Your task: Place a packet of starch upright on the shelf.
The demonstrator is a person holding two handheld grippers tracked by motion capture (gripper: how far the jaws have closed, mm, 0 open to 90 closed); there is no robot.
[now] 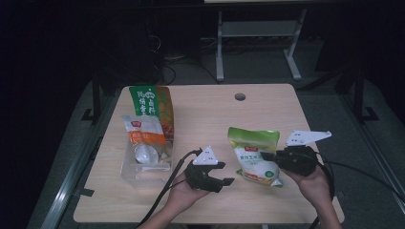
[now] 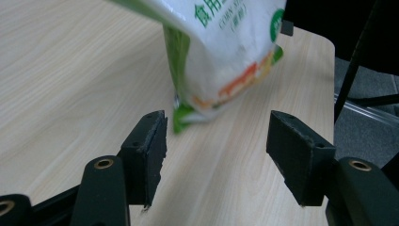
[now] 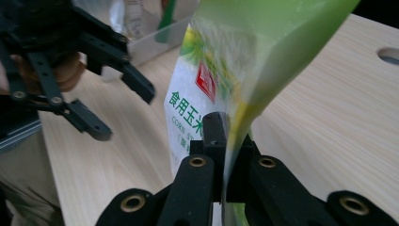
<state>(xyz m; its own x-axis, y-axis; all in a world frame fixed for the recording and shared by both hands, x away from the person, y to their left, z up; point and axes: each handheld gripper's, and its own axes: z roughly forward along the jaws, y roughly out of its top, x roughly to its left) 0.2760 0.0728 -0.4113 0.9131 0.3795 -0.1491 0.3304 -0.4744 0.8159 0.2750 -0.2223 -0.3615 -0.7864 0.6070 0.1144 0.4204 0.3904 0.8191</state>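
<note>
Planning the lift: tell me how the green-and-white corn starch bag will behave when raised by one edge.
The corn starch bag is probably floppy: it bends where the right gripper pinches its edge. Its bulging lower half suggests loose powder, so it may sag, swing or slip.

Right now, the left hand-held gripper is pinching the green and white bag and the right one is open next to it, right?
No, it's the other way round. The right hand-held gripper is shut on the green and white bag, as the right gripper view shows. The left hand-held gripper is the open one beside it.
</note>
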